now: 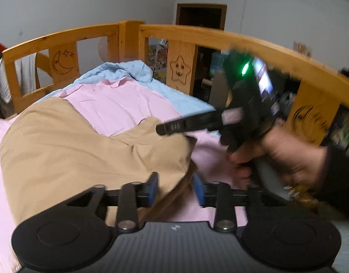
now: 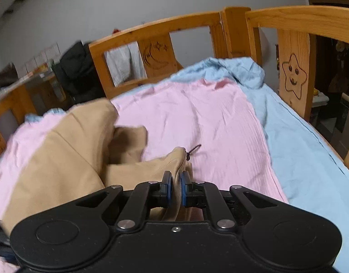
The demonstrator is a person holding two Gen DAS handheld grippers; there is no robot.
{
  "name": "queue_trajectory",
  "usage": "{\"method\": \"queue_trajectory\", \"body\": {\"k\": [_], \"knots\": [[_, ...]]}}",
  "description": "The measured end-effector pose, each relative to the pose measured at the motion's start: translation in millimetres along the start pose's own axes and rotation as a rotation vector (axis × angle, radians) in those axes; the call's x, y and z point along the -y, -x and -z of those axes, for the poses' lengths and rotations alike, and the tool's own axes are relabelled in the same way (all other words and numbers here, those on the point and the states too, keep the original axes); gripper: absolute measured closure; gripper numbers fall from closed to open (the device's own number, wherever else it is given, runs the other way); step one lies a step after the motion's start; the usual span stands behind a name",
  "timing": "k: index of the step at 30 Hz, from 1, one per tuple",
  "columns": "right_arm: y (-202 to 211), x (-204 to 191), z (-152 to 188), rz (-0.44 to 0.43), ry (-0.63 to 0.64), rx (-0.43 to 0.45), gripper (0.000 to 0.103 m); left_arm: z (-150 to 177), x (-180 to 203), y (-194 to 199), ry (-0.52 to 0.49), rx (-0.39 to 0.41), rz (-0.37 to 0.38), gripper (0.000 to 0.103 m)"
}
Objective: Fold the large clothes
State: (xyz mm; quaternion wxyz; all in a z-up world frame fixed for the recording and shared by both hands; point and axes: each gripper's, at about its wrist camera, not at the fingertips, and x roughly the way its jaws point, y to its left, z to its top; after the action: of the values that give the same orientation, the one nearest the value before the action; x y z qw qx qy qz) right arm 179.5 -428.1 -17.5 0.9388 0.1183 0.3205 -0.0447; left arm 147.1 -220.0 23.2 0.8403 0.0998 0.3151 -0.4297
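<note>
A large tan garment (image 1: 72,147) lies crumpled on a pink sheet (image 1: 120,100) on the bed. In the left wrist view my left gripper (image 1: 176,190) stands open. A folded edge of the tan cloth runs through the gap, and the blue pads (image 1: 154,187) are clear of it. My right gripper (image 1: 172,127), held in a person's hand (image 1: 288,157), reaches in from the right just above the garment's far corner. In the right wrist view my right gripper (image 2: 176,188) is shut on a corner of the tan garment (image 2: 61,163). A dark cord (image 2: 193,150) hangs from that corner.
A wooden bed rail (image 1: 197,31) with carved moon and star panels runs around the far side and the right (image 2: 151,29). A light blue blanket (image 2: 288,136) is bunched at the far corner and lies along the right. A dark bag (image 2: 79,68) sits behind the rail.
</note>
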Motion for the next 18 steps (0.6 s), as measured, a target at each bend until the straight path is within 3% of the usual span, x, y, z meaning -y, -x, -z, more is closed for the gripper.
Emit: {"method": "queue_trajectory", "body": {"k": [2,5,8,11,14,18], "knots": [[-4,0,3,0.030,0.021,-0.004,0.097,1,-8,21,0.040,0.032,-0.047,0.050],[-7,0,7,0.107,0.067,0.010,0.103,5,-32,49,0.142,0.079,-0.196,0.041],[-7,13,7,0.109,0.006,0.022,0.103,14,-69,61,0.262,0.099,-0.329,0.041],[7,13,-2,0.093,-0.021,0.066,0.102,29,-116,52,0.391,0.038,-0.329,0.047],[21,1,-16,-0.009,-0.047,0.092,0.081,46,-146,40,0.497,-0.009,-0.272,0.047],[2,-30,-46,-0.254,-0.063,0.037,0.041,44,-143,33,0.404,-0.020,-0.274,0.046]]}}
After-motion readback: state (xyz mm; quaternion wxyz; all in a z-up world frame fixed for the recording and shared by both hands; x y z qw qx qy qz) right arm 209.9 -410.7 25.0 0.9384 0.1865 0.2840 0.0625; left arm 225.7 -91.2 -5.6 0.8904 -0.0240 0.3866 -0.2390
